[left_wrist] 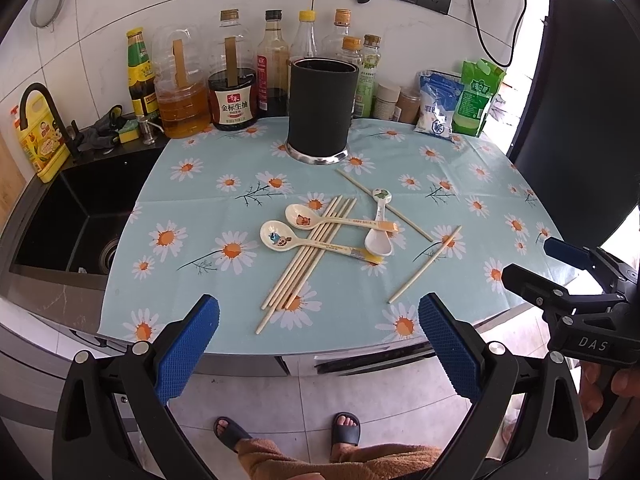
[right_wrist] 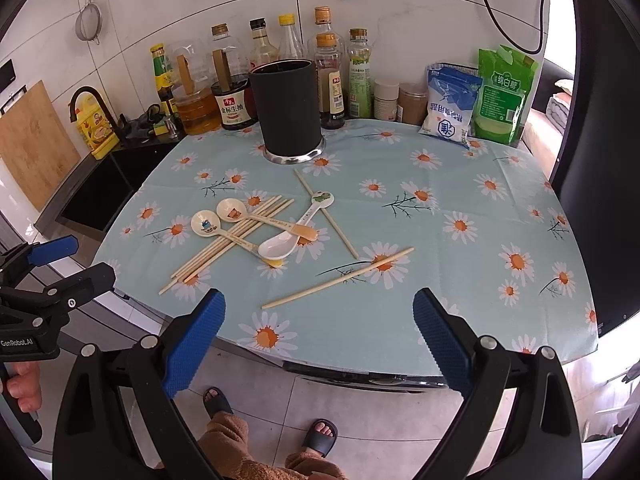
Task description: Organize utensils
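Observation:
A black utensil holder stands upright at the back of the daisy-print table. In front of it lie a bundle of wooden chopsticks, two cartoon spoons across them, a white spoon and two loose chopsticks. My left gripper and right gripper are both open and empty, held off the table's near edge. Each shows in the other's view, the right and the left.
Sauce and oil bottles and two bags line the back wall. A black sink with a faucet is left of the table. A dark panel stands at the right. Feet in sandals are on the floor tiles below.

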A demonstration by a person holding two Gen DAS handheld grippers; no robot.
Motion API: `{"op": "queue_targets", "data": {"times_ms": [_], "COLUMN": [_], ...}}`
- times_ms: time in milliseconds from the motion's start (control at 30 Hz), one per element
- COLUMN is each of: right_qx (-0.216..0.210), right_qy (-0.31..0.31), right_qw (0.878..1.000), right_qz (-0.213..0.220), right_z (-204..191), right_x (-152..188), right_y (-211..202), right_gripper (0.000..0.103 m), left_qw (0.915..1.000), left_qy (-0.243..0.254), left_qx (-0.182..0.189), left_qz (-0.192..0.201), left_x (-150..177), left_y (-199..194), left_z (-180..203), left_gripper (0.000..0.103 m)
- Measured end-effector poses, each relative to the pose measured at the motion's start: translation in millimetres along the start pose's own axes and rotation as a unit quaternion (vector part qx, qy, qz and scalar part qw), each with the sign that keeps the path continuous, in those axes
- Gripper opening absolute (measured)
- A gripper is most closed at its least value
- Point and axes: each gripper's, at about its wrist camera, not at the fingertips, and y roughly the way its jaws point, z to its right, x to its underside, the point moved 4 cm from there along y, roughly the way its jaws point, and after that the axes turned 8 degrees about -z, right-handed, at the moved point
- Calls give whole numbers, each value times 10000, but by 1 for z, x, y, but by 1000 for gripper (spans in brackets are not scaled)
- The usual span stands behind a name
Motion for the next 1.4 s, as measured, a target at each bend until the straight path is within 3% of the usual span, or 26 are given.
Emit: {"op": "queue_targets", "data": {"times_ms": [1400], "right_qx": [32], "right_qy": [-12], "right_qw": [10000], "right_qz": [-33], "right_z": [-4], "right_x": [7], "right_y": [-1], "right_gripper": [94], "left_qw": [10000], "left_qy": [-19], "left_qx": [29], "left_qz": [-65], "left_x": [4], "left_y": [-6], "left_z": [-8], "left_gripper": [97]}}
